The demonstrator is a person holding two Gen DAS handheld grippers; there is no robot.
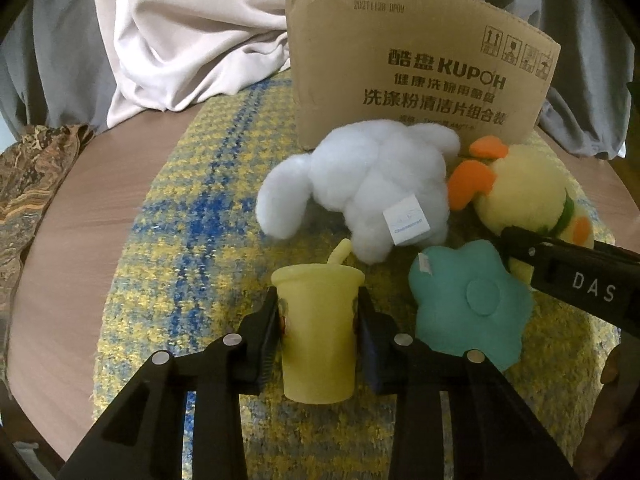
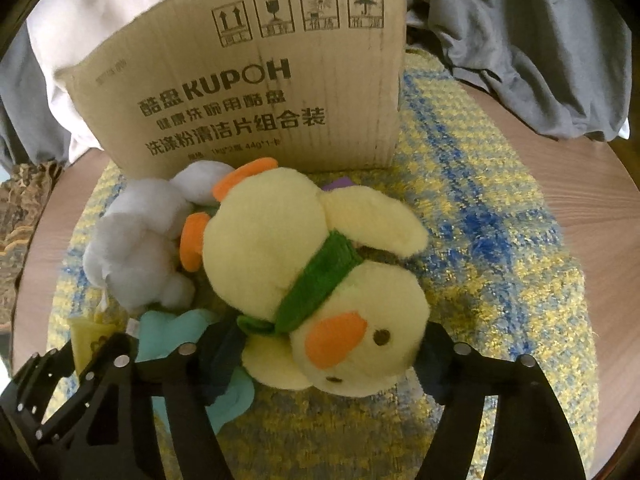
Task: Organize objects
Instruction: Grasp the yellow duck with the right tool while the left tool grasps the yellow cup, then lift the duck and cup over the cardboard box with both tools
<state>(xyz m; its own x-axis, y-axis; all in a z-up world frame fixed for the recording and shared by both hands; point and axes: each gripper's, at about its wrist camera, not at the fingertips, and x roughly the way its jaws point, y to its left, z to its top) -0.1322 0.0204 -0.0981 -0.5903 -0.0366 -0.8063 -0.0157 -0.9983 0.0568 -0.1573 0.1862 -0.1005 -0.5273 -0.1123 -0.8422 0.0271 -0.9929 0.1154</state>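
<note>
A: Yellow cup (image 1: 318,330) stands upright on the mat (image 1: 192,208); left gripper (image 1: 319,316) clamps its sides.
B: Duck (image 2: 320,280) lies between the right gripper (image 2: 328,350) fingers, gripped; box (image 2: 256,84) stands just beyond.

Pale yellow cup (image 1: 318,320). White plush (image 1: 360,192). Teal flower plush (image 1: 472,300). Yellow duck plush (image 2: 304,264), orange beak, green scarf. Mat (image 1: 208,184) yellow with blue plaid. Brown cardboard box (image 1: 400,60), black print. Black grippers.
</note>
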